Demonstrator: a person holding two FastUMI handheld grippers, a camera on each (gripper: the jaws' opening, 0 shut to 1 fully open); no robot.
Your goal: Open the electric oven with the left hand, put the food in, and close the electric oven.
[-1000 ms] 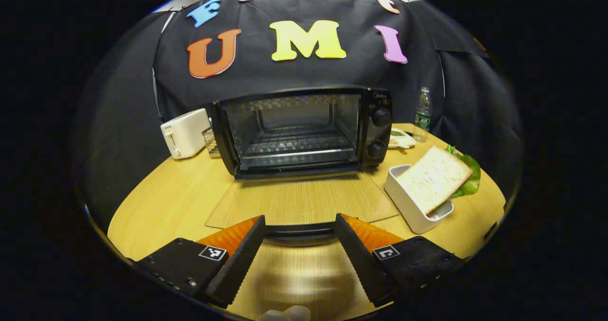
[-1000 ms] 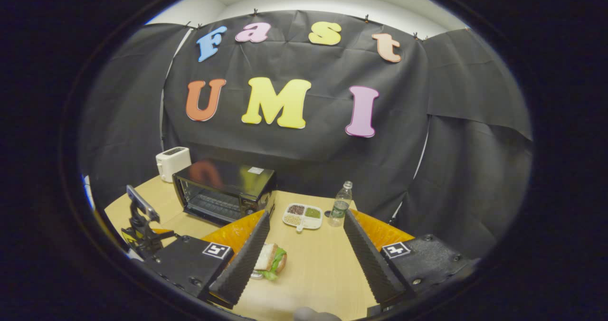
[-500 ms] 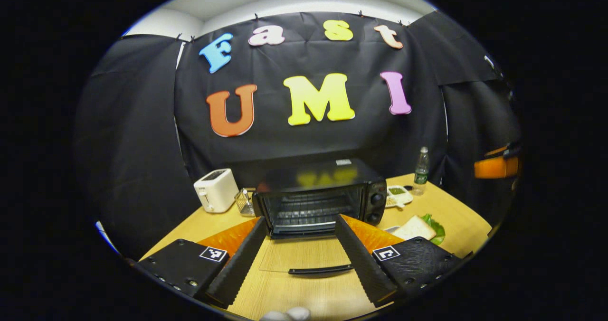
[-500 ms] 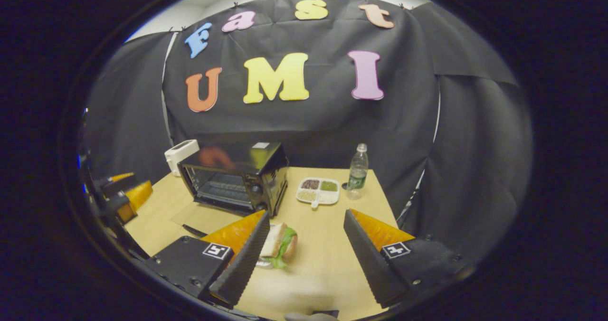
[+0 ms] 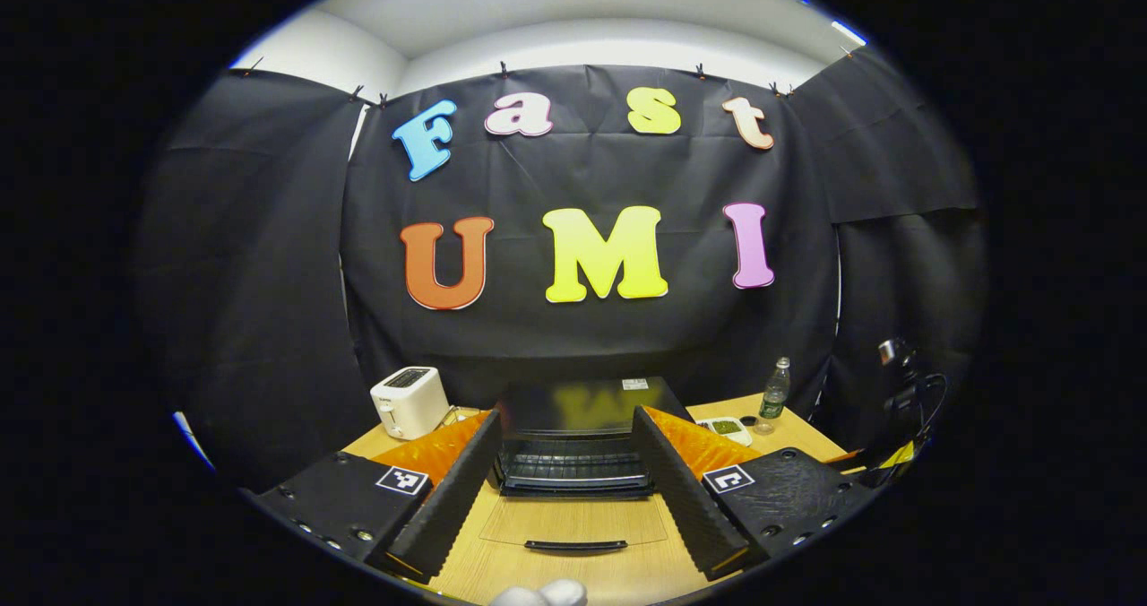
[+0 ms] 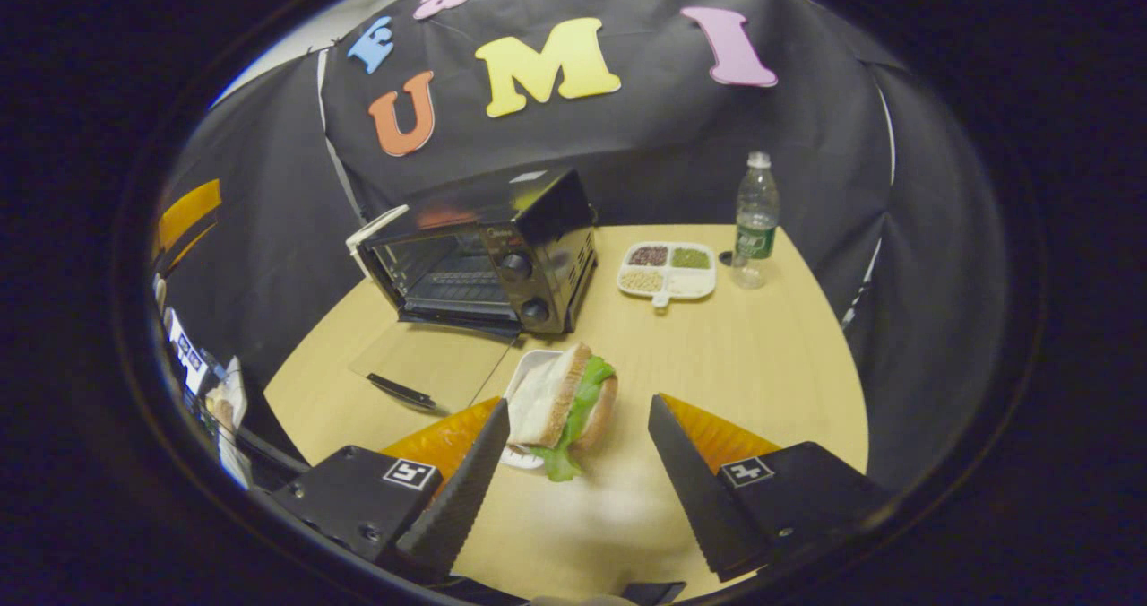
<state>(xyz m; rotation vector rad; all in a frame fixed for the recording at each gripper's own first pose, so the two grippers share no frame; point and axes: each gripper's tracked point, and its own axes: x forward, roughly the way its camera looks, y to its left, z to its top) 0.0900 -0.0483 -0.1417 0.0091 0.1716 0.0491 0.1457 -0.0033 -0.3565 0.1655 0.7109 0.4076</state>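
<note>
Hovering right tool [image 6: 578, 471] spread near sandwich [image 6: 564, 404], left tool [image 5: 563, 476] spread, oven [image 6: 484, 256] door down.

Oven [image 6: 484, 252] mouth unblocked – dropped door [image 6: 430, 368] covers table [image 6: 717, 364] before it; sandwich [image 6: 564, 404] beside.

Overhead room light, even and moderately bright. Strong fisheye bending toward the rims in both views. Oven [image 5: 573, 436] top glossy, mirroring colours from the wall behind. Surface [image 6: 735, 355] pale, with a soft blurred patch at lower centre of the right gripper view; shadows faint.
</note>
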